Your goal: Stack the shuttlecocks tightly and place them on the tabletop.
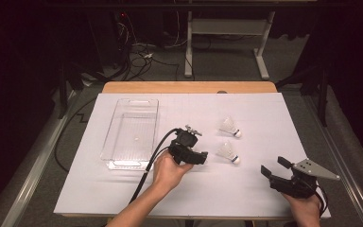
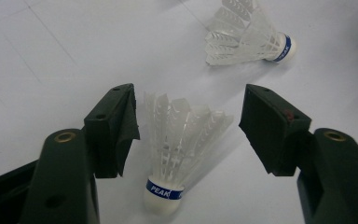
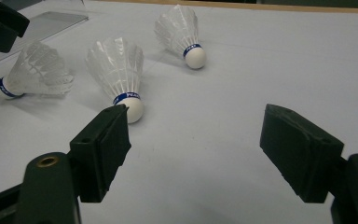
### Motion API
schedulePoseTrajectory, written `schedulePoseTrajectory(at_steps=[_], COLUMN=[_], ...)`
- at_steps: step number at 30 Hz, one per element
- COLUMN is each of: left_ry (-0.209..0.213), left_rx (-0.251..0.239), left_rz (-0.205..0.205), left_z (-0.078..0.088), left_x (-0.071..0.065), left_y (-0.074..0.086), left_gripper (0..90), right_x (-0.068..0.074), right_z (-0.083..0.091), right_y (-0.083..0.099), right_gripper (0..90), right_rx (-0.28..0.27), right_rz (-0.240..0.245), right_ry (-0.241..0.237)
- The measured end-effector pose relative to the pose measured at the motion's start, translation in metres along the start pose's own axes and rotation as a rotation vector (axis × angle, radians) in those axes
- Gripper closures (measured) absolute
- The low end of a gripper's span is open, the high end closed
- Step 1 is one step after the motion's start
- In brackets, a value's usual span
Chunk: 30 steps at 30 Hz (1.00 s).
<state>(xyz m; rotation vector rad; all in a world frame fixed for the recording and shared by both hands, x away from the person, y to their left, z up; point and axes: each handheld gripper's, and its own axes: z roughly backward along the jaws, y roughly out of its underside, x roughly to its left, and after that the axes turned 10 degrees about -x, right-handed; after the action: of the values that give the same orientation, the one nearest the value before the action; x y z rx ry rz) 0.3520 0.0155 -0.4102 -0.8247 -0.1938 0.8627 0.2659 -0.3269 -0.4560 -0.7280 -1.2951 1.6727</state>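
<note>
Left gripper (image 1: 202, 157) first, from the high view: I see it near the middle of the tabletop (image 1: 264, 198), tipped rightward, with the near shuttlecock (image 1: 228, 153) just to its right. A far shuttlecock (image 1: 229, 127) lies beyond that one, and a clear tray (image 1: 108, 142) sits to the left. My right gripper (image 1: 274, 168) rests at the near right edge, jaws spread and holding nothing, well apart from both shuttlecocks. So the left hand is the nearer one by a good margin.

Left gripper view: the jaws stand wide open with the near shuttlecock (image 2: 179, 149) lying between them, touched by neither pad as far as I can judge. Its long axis runs along the gripper's line of sight, cork toward the camera and feathers pointing away. The far shuttlecock (image 2: 247, 35) lies beyond, on its side.

Right gripper view: open jaws frame bare tabletop; three shuttlecocks lie ahead and to the left, among them a third shuttlecock (image 3: 32, 72) by the tray's edge.

I judge that the next move is a straight closing across the feather skirt.
</note>
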Motion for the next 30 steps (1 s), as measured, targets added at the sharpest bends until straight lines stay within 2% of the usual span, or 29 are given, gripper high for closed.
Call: schedulePoseTrajectory(at_steps=[8,11,13,17,20,25,30], left_ry=[-0.013,-0.029,-0.03,-0.042,-0.045,-0.062,-0.061], left_rx=[0.0,0.004,0.001,0.037,0.051,0.093,0.122], left_rz=[0.022,-0.009,-0.004,-0.013,-0.002,0.001,0.005], left_z=[-0.004,-0.002,-0.003,-0.009,-0.014,-0.023,-0.026], left_x=[0.002,-0.001,-0.003,-0.004,-0.005,-0.002,-0.002], left_y=[-0.003,-0.009,-0.013,-0.018,-0.019,-0.018,-0.017], left_gripper=[36.6,36.5,36.6,36.6,36.6,36.9,40.9], right_x=[0.0,0.0,0.0,0.0,0.0,0.0,0.0], right_z=[0.0,0.0,0.0,0.0,0.0,0.0,0.0], right_y=[0.0,0.0,0.0,0.0,0.0,0.0,0.0], right_gripper=[24.5,24.5,24.4,24.5,24.5,24.6,24.6], right_rx=[0.0,0.001,0.001,0.0,0.0,-0.001,0.0], right_rz=[0.001,0.001,0.0,0.0,0.0,0.0,0.0], right_ry=[-0.002,-0.003,-0.002,-0.003,-0.005,-0.007,-0.008])
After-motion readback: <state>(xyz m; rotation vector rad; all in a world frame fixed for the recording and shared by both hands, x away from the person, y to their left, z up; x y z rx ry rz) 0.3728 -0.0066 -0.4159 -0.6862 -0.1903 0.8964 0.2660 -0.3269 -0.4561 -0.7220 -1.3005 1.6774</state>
